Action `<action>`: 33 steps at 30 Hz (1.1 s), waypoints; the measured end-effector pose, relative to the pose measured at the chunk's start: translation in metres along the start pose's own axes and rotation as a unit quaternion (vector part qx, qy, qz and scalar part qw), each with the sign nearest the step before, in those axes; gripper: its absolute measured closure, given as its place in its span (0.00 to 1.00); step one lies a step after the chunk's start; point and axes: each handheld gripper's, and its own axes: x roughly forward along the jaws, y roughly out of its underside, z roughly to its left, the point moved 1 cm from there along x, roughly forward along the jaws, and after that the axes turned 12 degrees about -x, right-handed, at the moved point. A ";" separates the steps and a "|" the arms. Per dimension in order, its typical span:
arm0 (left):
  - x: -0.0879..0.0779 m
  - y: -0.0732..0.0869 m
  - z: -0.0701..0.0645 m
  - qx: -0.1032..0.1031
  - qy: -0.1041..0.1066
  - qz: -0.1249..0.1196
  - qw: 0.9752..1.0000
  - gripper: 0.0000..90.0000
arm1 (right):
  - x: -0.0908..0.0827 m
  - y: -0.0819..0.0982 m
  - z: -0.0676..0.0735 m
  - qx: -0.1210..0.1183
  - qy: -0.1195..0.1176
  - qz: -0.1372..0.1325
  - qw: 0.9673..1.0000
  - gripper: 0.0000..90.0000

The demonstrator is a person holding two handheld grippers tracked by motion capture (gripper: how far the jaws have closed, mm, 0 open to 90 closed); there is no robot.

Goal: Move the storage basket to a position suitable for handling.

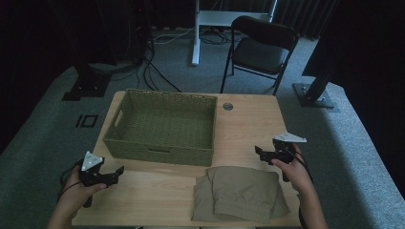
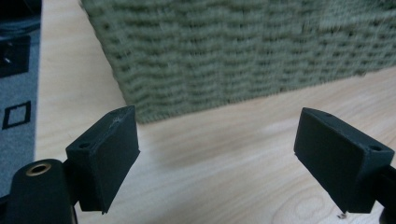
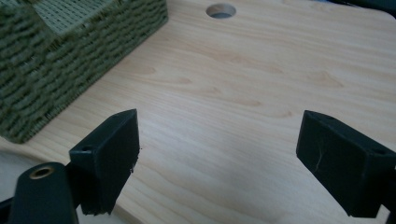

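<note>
A wooden tabletop [image 1: 248, 124] is seen from above, with a person's forearms coming in from the near edge, each hand holding a black two-jaw claw. A folded tan garment [image 1: 241, 193] lies at the near edge of the tabletop, right of centre, its longer side running roughly left to right along that edge. Behind it and to the left sits an empty green woven basket [image 1: 162, 125], its front wall just beyond the garment's far left corner. The right claw [image 1: 267, 153] hovers just past the garment's far right corner, near it but not touching, jaws pointing left toward the basket; the garment lies toward the person and slightly left of it. The left claw [image 1: 113, 174] hangs at the tabletop's near left corner, well apart from the garment, which lies to its right, with bare wood between. In the left gripper view its jaws stand wide apart and hold nothing, facing the basket's front wall [image 2: 243, 51]. In the right gripper view the jaws are likewise spread and empty over bare wood, with the basket's corner [image 3: 70, 60] at upper left. The right hand looks the nearer one to take hold of the garment.
</note>
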 end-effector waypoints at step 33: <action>0.013 -0.084 0.021 0.004 -0.028 -0.081 0.996 0.17 | 0.018 -0.058 0.050 -0.018 -0.055 -0.045 0.997 0.15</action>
